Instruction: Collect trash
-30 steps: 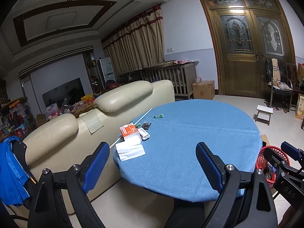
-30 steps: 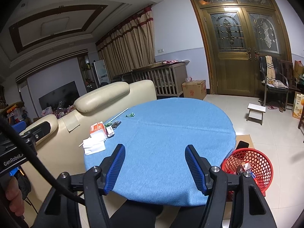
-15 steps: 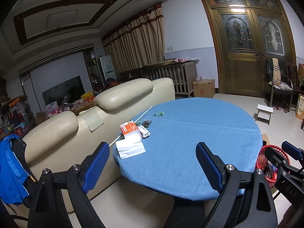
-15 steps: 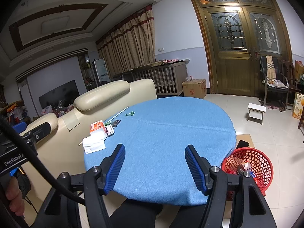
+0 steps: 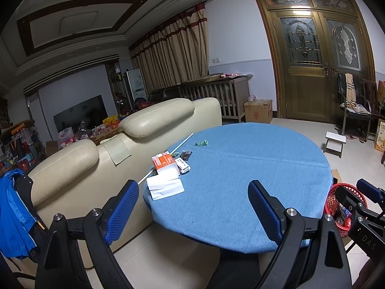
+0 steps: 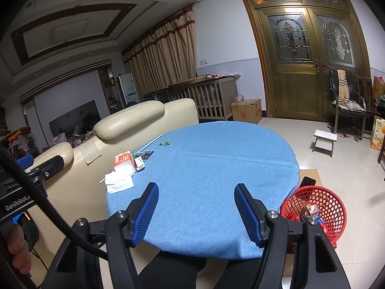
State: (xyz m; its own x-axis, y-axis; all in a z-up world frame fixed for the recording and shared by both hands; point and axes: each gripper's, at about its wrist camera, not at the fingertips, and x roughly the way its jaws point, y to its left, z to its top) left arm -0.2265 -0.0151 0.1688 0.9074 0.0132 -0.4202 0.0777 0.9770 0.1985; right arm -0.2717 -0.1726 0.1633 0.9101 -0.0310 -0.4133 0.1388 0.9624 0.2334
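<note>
The trash lies in a loose cluster on the left part of the round table [image 5: 252, 180], close to its edge by the sofa; a white folded paper [image 5: 165, 187] sits nearest the rim, flat and creased; just behind it stands an orange-and-white carton [image 5: 164, 162], touching or nearly touching the paper; beside the carton lies a small white packet [image 5: 182, 165] with dark print, and behind that a small dark wrapper [image 5: 185, 154]; a crumpled green wrapper [image 5: 201, 142] rests alone, further in and well apart from the rest; a long thin white stick [image 5: 168, 157] runs slantwise along the cluster and juts past the table's rim.

A red mesh basket [image 6: 317, 213] stands on the floor just beside the table on the right, with some colourful scraps inside.

The left gripper [image 5: 192, 207] hovers short of the table with its blue pads spread wide and nothing between them; the right gripper [image 6: 196, 210] hangs over the near edge, its pads apart and pinching nothing.

The table wears a plain blue cloth; the floor is pale glossy tile; a cream leather sofa [image 5: 115, 159] backs onto the table; beyond are striped curtains [image 5: 175, 55], a wooden double door [image 6: 310, 72] with patterned glass, a cardboard box [image 6: 246, 110], a small white stool [image 6: 324, 142] and a dark television [image 5: 80, 115].
</note>
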